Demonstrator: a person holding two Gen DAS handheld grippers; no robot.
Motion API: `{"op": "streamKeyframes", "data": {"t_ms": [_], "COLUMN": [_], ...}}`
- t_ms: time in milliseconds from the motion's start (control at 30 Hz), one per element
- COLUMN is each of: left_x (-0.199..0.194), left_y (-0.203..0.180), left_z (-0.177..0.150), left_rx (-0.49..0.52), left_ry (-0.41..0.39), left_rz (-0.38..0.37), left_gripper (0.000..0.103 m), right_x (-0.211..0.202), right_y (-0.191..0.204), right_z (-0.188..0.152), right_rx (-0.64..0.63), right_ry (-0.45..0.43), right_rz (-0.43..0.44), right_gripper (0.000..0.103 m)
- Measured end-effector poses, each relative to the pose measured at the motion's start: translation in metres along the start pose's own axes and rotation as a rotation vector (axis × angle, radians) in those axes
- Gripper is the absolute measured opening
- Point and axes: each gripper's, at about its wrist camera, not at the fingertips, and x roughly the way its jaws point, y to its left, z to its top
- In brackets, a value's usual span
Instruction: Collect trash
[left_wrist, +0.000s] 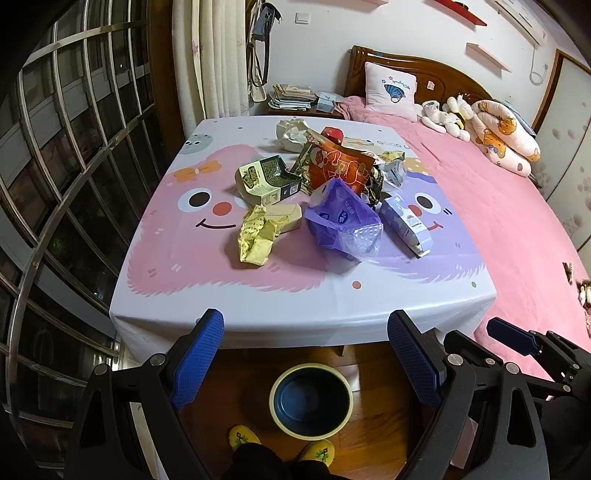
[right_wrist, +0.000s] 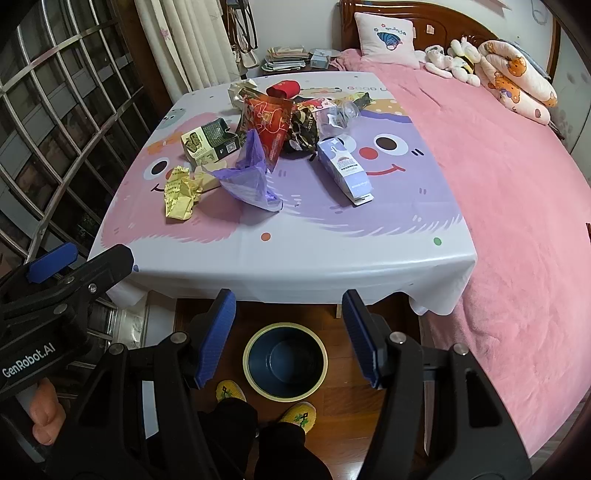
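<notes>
Trash lies in a heap on the cartoon tablecloth (left_wrist: 207, 280) (right_wrist: 332, 251): a crumpled yellow wrapper (left_wrist: 256, 236) (right_wrist: 181, 194), a purple plastic bag (left_wrist: 343, 218) (right_wrist: 251, 177), a green-and-cream box (left_wrist: 266, 179) (right_wrist: 208, 142), an orange snack bag (left_wrist: 338, 164) (right_wrist: 267, 120) and a pale blue carton (left_wrist: 406, 225) (right_wrist: 345, 171). A dark bin with a cream rim (left_wrist: 311, 400) (right_wrist: 285, 361) stands on the floor in front of the table. My left gripper (left_wrist: 306, 354) and right gripper (right_wrist: 290, 338) both hang open and empty above the bin, short of the table's near edge.
A bed with a pink cover (left_wrist: 517, 229) (right_wrist: 517, 184) runs along the table's right side. A barred window (left_wrist: 55, 166) is at the left. A person's yellow slippers (left_wrist: 243, 437) (right_wrist: 231, 391) stand on the wooden floor beside the bin.
</notes>
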Motion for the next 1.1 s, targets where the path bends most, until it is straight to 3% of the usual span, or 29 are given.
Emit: {"op": "streamKeyframes", "data": {"t_ms": [167, 333, 500, 667, 833, 1100], "left_x": [0.003, 0.010, 0.029, 0.056, 0.088, 0.157], "left_y": [0.004, 0.012, 0.039, 0.066, 0.085, 0.097], "left_z": [0.001, 0.004, 0.015, 0.036, 0.067, 0.106], "left_rx": [-0.027, -0.045, -0.096, -0.100, -0.062, -0.028], "left_ry": [0.017, 0.042, 0.095, 0.143, 0.140, 0.214], "left_rz": [0.012, 0.081, 0.070, 0.069, 0.070, 0.043], "left_gripper": [0.092, 0.092, 0.092, 0.092, 0.092, 0.092], "right_x": [0.002, 0.008, 0.016, 0.027, 0.050, 0.125], "right_y": [-0.001, -0.004, -0.006, 0.000, 0.011, 0.048], "right_z": [0.002, 0.009, 0.025, 0.058, 0.102, 0.149], "right_rx": [0.002, 0.012, 0.034, 0.028, 0.014, -0.086], "right_ry": [0.005, 0.012, 0.023, 0.010, 0.006, 0.098], "right_rz": [0.006, 0.016, 0.050, 0.064, 0.081, 0.087], "right_gripper": [0.057, 0.057, 0.057, 0.057, 0.057, 0.057]}}
